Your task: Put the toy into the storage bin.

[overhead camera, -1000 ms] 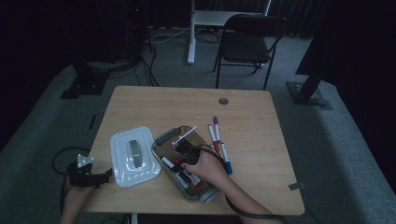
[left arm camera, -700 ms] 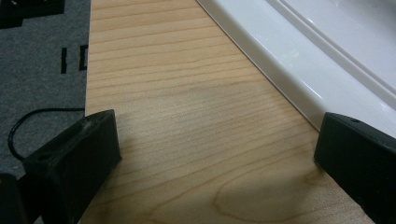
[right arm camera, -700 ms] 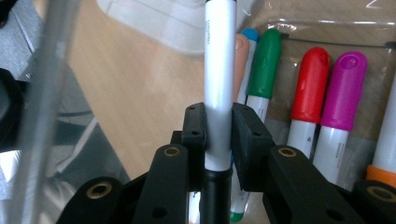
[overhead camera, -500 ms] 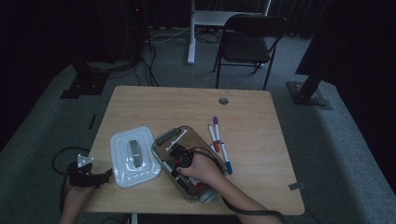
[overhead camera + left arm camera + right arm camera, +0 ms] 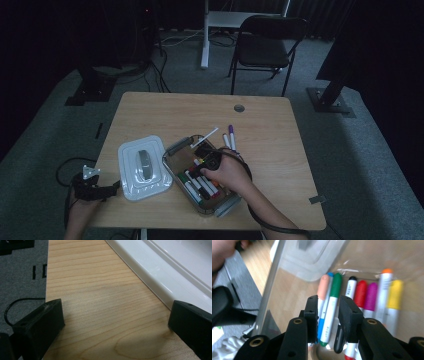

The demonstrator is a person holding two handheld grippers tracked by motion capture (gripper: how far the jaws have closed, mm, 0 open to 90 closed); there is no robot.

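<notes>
A clear plastic box (image 5: pixel 176 150) on the wooden table (image 5: pixel 165 112) holds several coloured markers (image 5: pixel 200 186). My right gripper (image 5: pixel 210 161) hovers just above them. In the right gripper view my right gripper (image 5: pixel 329 302) has jaws a little apart; they have just been opening, and their pads press on nothing. A green-capped marker (image 5: pixel 335 285) lies in the box below the gap, beside pink, red, magenta and yellow ones. The box's white lid (image 5: pixel 145 167) lies to the left. My left gripper (image 5: pixel 112 189) rests at the table's front left edge; my left gripper (image 5: pixel 115 322) stands open over bare wood beside the lid (image 5: pixel 162 270).
A few markers (image 5: pixel 231 137) lie on the table right of the box, and a white one (image 5: pixel 205 136) rests across its far rim. A cable hole (image 5: pixel 239 108) is near the far edge. A folding chair (image 5: pixel 265 45) stands behind the table.
The right hand has lifted slightly over the box and shifted a little toward its far end, its jaws parting. The left gripper has stayed put.
</notes>
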